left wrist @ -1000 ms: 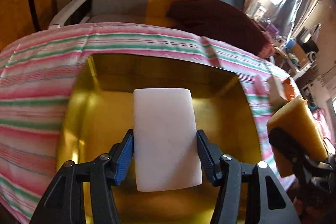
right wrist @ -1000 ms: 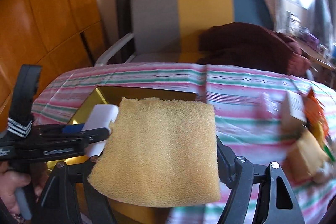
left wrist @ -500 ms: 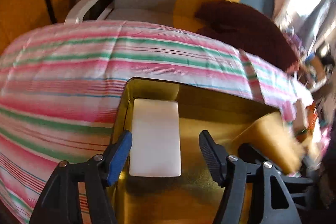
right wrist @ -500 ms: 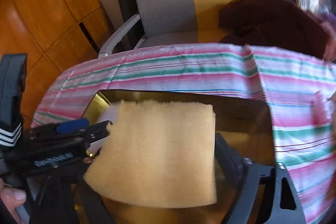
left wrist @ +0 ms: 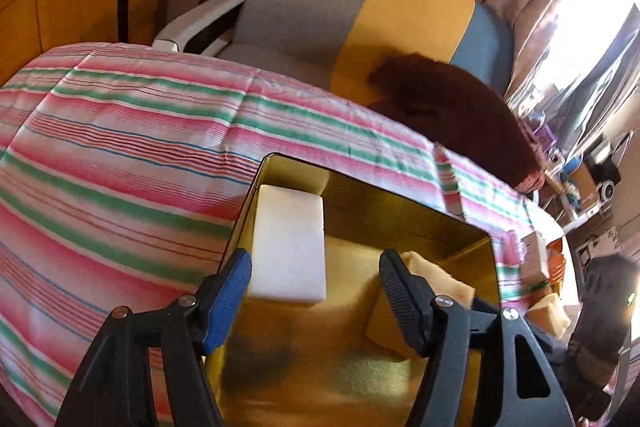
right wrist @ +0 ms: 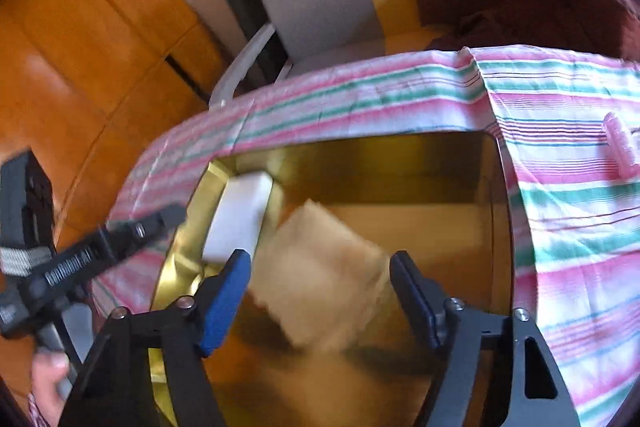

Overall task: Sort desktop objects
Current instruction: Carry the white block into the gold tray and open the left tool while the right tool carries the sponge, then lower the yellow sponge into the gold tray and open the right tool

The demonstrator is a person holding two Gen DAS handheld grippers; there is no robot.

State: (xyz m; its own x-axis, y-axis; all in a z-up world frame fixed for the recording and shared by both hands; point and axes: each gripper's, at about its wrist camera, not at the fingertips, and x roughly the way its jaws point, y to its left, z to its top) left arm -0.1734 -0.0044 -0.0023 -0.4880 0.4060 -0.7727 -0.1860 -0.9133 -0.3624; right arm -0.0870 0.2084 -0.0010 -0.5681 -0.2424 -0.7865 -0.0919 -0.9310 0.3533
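Note:
A gold tray [left wrist: 416, 227] sits on the striped tablecloth. A white sponge block [left wrist: 288, 247] lies in its far left corner. My left gripper [left wrist: 316, 301] is open just behind the block, not touching it. In the right wrist view the white block [right wrist: 240, 215] lies by the tray [right wrist: 505, 227] wall, and a yellow sponge [right wrist: 324, 279], blurred, is loose in the tray between the fingers of my open right gripper [right wrist: 320, 297]. The yellow sponge also shows in the left wrist view [left wrist: 430, 283], partly hidden by my right finger.
A pink roller [right wrist: 622, 147] lies on the cloth right of the tray. Small boxes and another sponge [left wrist: 548, 311] sit at the table's right end. A chair [left wrist: 360, 7] with a dark red garment stands behind the table.
My left gripper let go of the white block in the tray and drew back. My right gripper moved over the tray and released the yellow sponge, which dropped in.

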